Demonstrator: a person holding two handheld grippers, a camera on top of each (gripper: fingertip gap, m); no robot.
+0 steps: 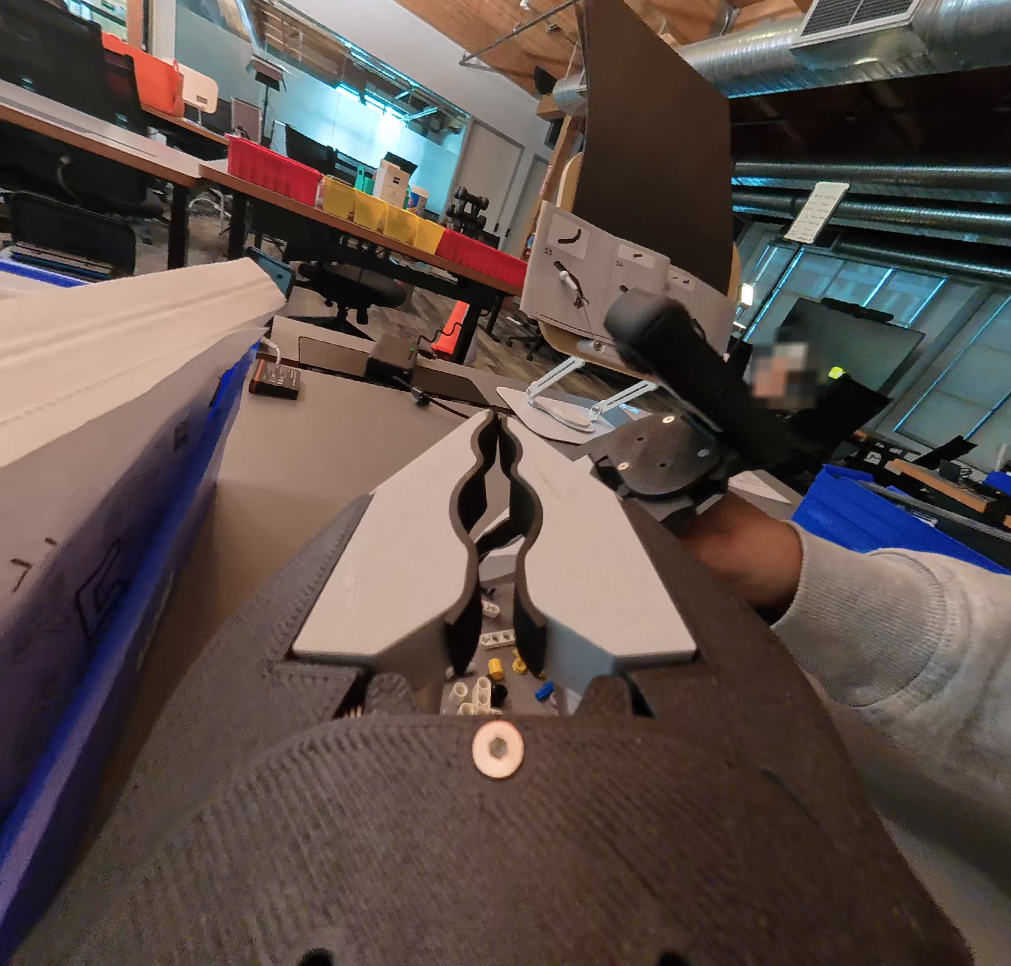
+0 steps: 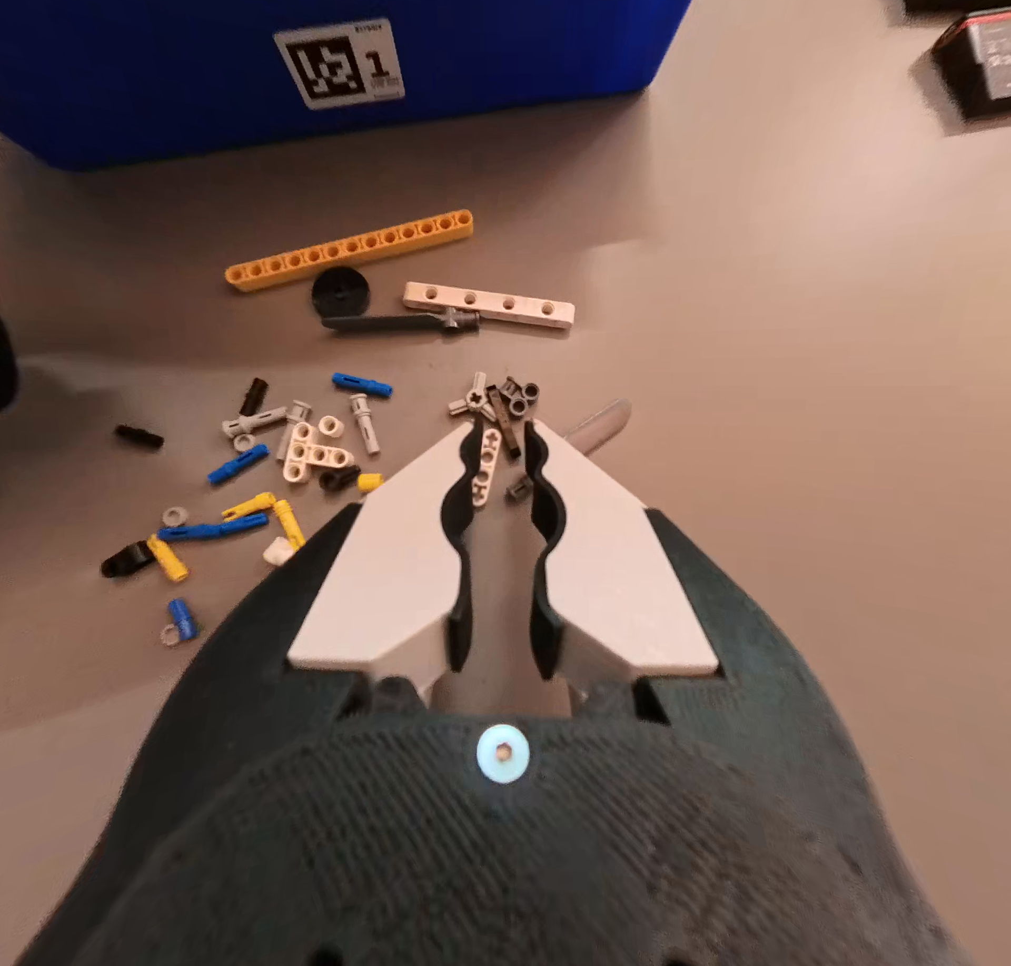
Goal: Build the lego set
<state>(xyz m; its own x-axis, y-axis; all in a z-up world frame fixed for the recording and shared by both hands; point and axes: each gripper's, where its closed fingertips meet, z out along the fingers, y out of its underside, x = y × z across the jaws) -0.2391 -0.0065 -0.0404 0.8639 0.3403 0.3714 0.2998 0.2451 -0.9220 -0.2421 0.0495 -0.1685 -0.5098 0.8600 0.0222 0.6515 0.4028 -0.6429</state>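
Lego pieces [image 2: 306,447] spread loose on the tabletop [image 2: 766,338], easy to pick. Right gripper [image 2: 499,431] low over a small white piece [image 2: 484,466], jaws narrow, holding nothing. Left gripper [image 1: 498,425] lifted away, jaws nearly closed, empty.

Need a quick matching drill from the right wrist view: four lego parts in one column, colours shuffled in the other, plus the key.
Parts:
1. long beam with many holes
2. round disc
3. four-hole beam
4. pin above the grey pins

Colours:
A. black
B. blue
C. orange-yellow
D. white

Pairs: 1-C, 2-A, 3-D, 4-B
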